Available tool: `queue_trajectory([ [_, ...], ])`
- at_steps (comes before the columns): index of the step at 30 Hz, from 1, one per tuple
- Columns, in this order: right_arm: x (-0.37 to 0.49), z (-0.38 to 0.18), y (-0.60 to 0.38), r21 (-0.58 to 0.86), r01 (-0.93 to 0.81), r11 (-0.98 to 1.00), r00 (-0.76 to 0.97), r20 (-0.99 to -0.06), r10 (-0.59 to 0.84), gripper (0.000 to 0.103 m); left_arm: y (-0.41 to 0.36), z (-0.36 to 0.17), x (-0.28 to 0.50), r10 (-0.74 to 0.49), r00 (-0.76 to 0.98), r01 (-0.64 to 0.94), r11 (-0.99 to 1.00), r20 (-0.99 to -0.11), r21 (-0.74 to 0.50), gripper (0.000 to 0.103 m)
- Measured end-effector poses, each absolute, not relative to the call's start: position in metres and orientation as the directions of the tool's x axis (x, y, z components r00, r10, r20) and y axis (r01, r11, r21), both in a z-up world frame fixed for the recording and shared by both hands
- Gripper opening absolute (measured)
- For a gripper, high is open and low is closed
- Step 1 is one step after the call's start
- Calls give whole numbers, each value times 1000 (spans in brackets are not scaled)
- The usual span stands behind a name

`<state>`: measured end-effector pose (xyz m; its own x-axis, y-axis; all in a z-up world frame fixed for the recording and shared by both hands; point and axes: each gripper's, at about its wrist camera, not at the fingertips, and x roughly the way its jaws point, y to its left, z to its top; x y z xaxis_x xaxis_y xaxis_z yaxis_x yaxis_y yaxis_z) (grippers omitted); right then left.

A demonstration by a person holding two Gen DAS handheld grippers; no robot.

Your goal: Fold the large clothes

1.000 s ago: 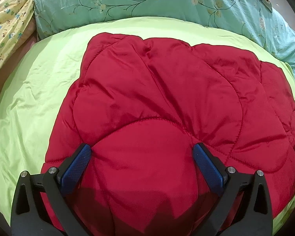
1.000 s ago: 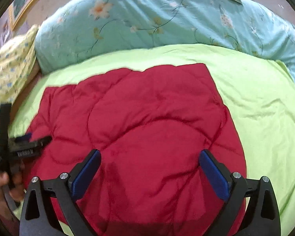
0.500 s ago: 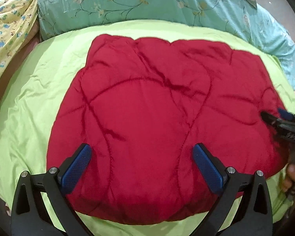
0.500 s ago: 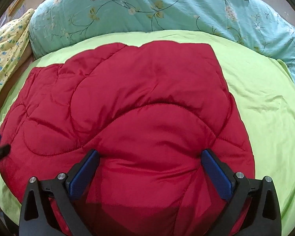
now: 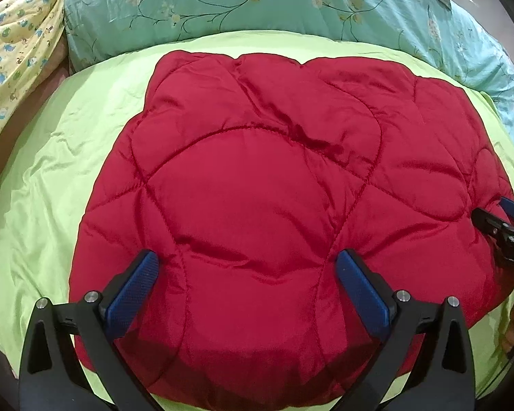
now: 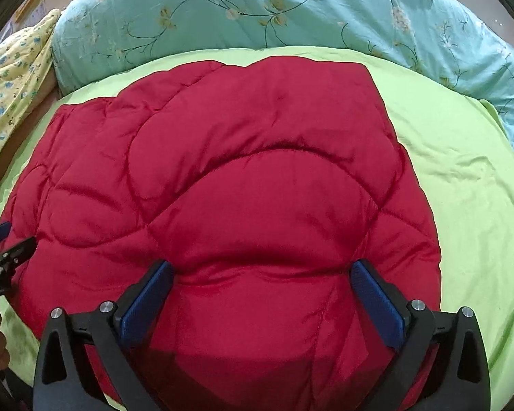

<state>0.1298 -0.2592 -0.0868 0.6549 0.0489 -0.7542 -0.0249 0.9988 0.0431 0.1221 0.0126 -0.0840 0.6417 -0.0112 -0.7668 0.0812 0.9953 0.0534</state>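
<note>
Red quilted jacket [image 5: 257,198] flat as before, left claw [image 5: 246,281] and right claw [image 6: 262,291] still wide

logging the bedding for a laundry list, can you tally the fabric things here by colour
Red: 1, the quilted red garment, spread flat.
Lime green: 1, the green sheet under it.
Teal floral: 1, the teal quilt at the far side.
Yellow printed: 1, the yellow cloth at the far left.
Total: 4
</note>
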Motion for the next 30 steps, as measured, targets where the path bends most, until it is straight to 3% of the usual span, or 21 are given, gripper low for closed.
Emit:
queue_trajectory([
  [17,69,-54,-250,114,-51,992,682,-722,118,103,22,-68,88,-62,647,80,997,-760,-14,103],
  [30,9,-60,-227,128,-140,982,622,-760,188,103,25,-78,24,-30,641,99,994,-767,44,103],
])
